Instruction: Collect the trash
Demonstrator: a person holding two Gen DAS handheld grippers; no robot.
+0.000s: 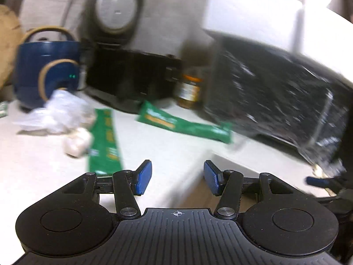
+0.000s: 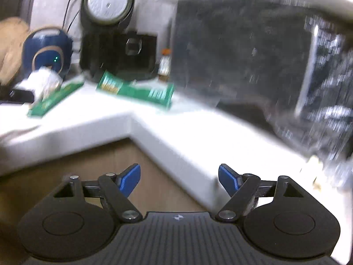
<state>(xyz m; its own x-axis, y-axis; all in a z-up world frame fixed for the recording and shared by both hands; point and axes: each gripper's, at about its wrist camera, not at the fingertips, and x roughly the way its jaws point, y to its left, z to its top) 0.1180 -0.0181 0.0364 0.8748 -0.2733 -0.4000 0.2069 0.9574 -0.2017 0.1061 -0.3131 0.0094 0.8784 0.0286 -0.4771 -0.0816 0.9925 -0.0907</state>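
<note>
Two flat green wrappers lie on the white counter [image 1: 167,152]: one [image 1: 106,141] near the left, the other [image 1: 183,123] farther back by the oven. Beside the left wrapper sit a crumpled clear plastic bag [image 1: 57,112] and a small white paper ball [image 1: 77,141]. My left gripper [image 1: 177,176] hovers open over the counter's front edge, nothing between its blue pads. In the right wrist view the same wrappers [image 2: 55,99] [image 2: 141,90] and plastic bag [image 2: 43,81] show far off. My right gripper [image 2: 179,180] is open and empty, in front of the counter corner. Both views are blurred.
At the back stand a dark blue rice cooker [image 1: 44,72], a black appliance with a round grey lid [image 1: 119,8], a small jar [image 1: 189,90] and a large black oven [image 1: 275,95] on the right. Wooden cabinet fronts [image 2: 110,165] lie below the counter's inner corner.
</note>
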